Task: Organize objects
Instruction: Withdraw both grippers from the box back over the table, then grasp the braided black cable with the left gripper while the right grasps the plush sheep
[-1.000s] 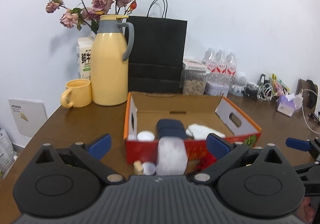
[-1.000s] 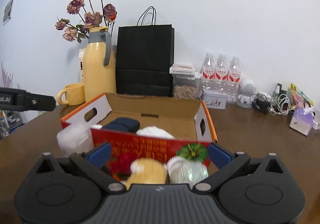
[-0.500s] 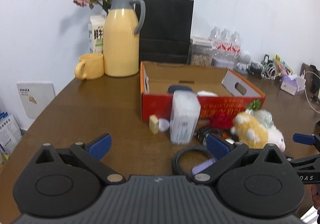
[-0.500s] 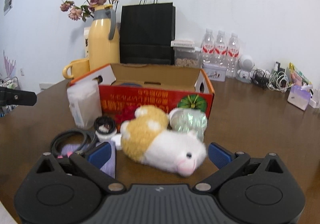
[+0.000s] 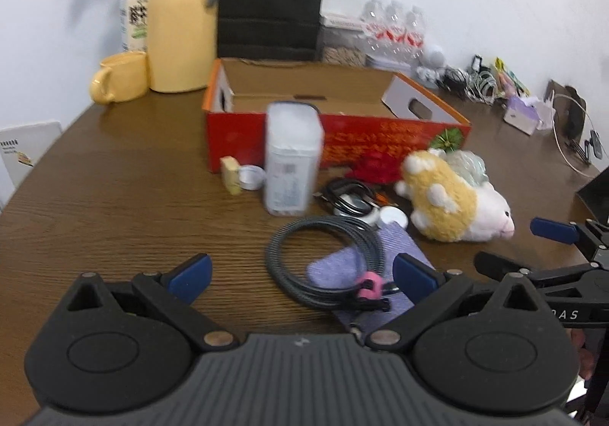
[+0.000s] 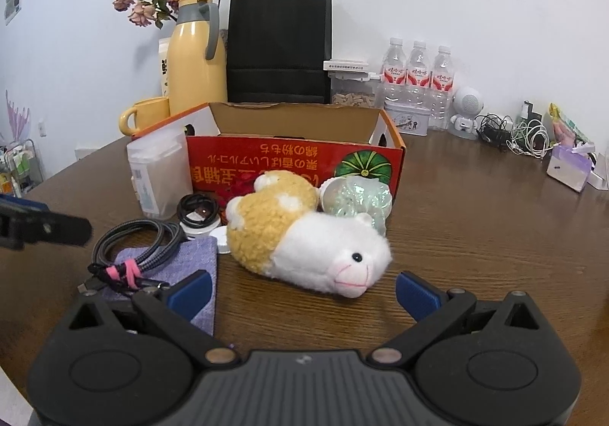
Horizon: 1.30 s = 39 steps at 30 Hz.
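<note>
Both grippers have pulled back from the box since 1 s ago, so the whole clutter in front of it now shows; I'd judge this as a step back to pick the next item, w/ most sorting still to do.

L to R on the bench (image 5: 114,205): small tan block (image 5: 230,169) and white cap (image 5: 251,177), then an upright clear tub (image 5: 292,162) touching the box front. Coiled grey cable (image 5: 323,266) w/ pink tie lies partly on a purple cloth (image 6: 179,266). Plush toy (image 6: 304,236) on its side, shiny green ball (image 6: 359,199) just behind it, against the box.

Left gripper (image 5: 300,272) hangs over the cable, fingers apart, nothing in them. Right gripper (image 6: 302,289) faces the plush nose, fingers also apart and empty.

Containers: red cardboard box (image 5: 338,144) is open; from these angles the visible part of its inside looks bare, but the floor near the front wall is hidden. Tub holds sth white, can't tell what. Yellow mug (image 5: 121,81) and black bag (image 6: 279,45) behind: contents not visible.
</note>
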### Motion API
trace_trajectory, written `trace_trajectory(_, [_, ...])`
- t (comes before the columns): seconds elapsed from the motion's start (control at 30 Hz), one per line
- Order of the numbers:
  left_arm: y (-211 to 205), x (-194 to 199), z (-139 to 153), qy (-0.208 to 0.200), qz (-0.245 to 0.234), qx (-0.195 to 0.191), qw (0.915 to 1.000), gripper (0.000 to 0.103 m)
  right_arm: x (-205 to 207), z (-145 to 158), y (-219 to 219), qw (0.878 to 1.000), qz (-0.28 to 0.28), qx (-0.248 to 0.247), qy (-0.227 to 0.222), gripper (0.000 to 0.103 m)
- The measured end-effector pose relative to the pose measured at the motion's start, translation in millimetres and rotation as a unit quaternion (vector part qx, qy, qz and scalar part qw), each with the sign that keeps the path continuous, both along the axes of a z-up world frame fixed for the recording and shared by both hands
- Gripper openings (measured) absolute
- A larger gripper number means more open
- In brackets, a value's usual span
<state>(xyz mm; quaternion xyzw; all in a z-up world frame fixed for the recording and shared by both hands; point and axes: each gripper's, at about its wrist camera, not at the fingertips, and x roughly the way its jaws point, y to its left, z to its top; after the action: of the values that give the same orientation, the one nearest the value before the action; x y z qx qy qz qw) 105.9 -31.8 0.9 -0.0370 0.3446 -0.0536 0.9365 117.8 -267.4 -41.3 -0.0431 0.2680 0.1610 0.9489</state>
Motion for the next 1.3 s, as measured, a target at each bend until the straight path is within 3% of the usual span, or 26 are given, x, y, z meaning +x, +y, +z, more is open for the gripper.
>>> trace_trajectory(0.17, [-14.1, 21.0, -11.3, 0.045, 0.012, -0.006, 0.9989, 0.103, 6.0, -0.5, -6.6, 1.0, 0.001, 0.006, -0.004, 0.103])
trace_trajectory(0.47, [-32.1, 46.8, -31.5, 0.076, 0.028, 0.032, 0.9962, 0.103, 21.3, -5.6, -21.1, 1.0, -0.002, 0.021, -0.003, 0.103])
trace_trajectory(0.83, [-35.3, 52.8, -36.9, 0.051, 0.048, 0.053, 0.9961, 0.103, 32.8, -15.5, -24.2, 0.999, 0.005, 0.032, 0.005, 0.103])
trace_trajectory(0.93, [-37.5, 48.1, -34.3, 0.036, 0.043, 0.054, 0.997, 0.091, 33.6, -16.7, -25.0, 0.999, 0.004, 0.033, 0.007, 0.103])
trace_trajectory(1.1, [-35.5, 44.7, -33.4, 0.033, 0.034, 0.044, 0.9979, 0.089, 33.7, -16.6, -24.2, 0.999, 0.004, 0.033, 0.006, 0.103])
trace_trajectory(1.3, [-28.0, 32.9, -19.4, 0.002, 0.037, 0.037, 0.9986, 0.089, 30.8, -12.7, -19.3, 0.999, 0.011, 0.043, 0.001, 0.103])
